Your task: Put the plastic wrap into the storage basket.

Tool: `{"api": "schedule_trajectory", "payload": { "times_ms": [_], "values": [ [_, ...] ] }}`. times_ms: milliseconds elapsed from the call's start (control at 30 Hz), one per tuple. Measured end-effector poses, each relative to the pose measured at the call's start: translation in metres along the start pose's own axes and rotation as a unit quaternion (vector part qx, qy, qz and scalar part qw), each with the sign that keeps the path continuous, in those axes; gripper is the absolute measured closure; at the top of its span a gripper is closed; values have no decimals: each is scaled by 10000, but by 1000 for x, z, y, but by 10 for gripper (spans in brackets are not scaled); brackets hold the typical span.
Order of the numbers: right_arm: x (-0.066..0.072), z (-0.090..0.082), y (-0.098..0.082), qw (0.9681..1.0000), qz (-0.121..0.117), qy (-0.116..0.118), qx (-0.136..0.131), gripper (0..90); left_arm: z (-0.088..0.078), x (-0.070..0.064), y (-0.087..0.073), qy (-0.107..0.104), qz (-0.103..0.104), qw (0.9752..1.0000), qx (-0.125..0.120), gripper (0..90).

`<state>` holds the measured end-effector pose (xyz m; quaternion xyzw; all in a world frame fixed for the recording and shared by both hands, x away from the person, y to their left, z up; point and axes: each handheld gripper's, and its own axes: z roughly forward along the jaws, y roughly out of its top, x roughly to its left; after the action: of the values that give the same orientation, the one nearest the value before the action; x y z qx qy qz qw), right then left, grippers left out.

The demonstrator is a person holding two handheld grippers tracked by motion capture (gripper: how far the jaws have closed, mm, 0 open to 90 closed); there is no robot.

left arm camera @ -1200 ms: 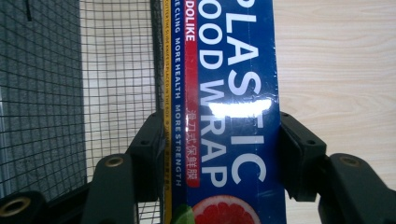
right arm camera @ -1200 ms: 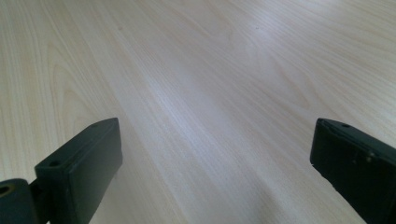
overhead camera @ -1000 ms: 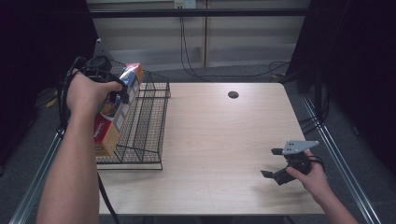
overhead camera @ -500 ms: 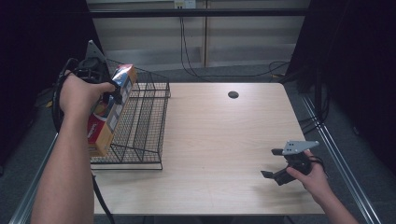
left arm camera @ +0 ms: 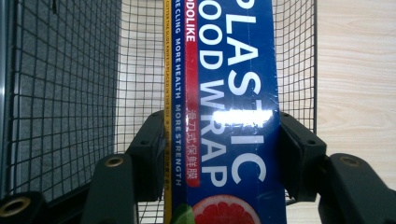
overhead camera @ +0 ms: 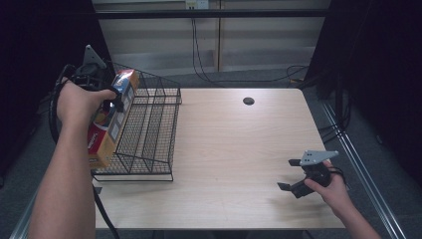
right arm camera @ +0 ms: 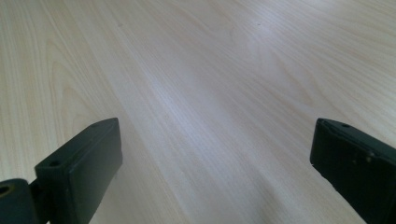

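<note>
The left tool (left arm camera: 219,149) pinched a long box (left arm camera: 229,93) of plastic wrap across its narrow sides. The box hung over the left edge of the wire rack (overhead camera: 149,129), its long side pointing down into it (so straight down looked like the way in). The right tool (overhead camera: 298,179) was spread wide and empty, low over the table (overhead camera: 239,149), far from the rack.

The plastic wrap box (left arm camera: 229,112) is running off the top and bottom of the left gripper view, and the person's hand (overhead camera: 82,102) is covering its middle in the high view.
</note>
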<state>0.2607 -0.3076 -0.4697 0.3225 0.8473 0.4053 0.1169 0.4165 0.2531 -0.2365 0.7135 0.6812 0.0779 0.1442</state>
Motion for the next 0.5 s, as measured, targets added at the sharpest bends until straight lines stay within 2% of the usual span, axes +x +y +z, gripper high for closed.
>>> {"api": "schedule_trajectory", "payload": {
  "times_ms": [33,133,167,267,300,500],
  "values": [
    [0,0,0,10000,0,-7,5,22,1,0,0,-25,-121,9999,-2,432],
    [0,1,0,10000,-7,-18,18,22,1,5,1,27,-50,10000,17,432],
    [0,1,0,10000,-4,-24,21,22,1,5,1,39,-126,9999,9,432],
    [0,1,0,10000,-9,-30,18,22,1,8,1,21,-154,9999,-33,431],
    [0,1,0,10000,-9,-14,15,22,1,11,1,126,-109,9999,-35,431],
    [1,2,-1,10000,-15,15,35,22,5,15,0,222,-289,9993,-35,431]
  ]
}}
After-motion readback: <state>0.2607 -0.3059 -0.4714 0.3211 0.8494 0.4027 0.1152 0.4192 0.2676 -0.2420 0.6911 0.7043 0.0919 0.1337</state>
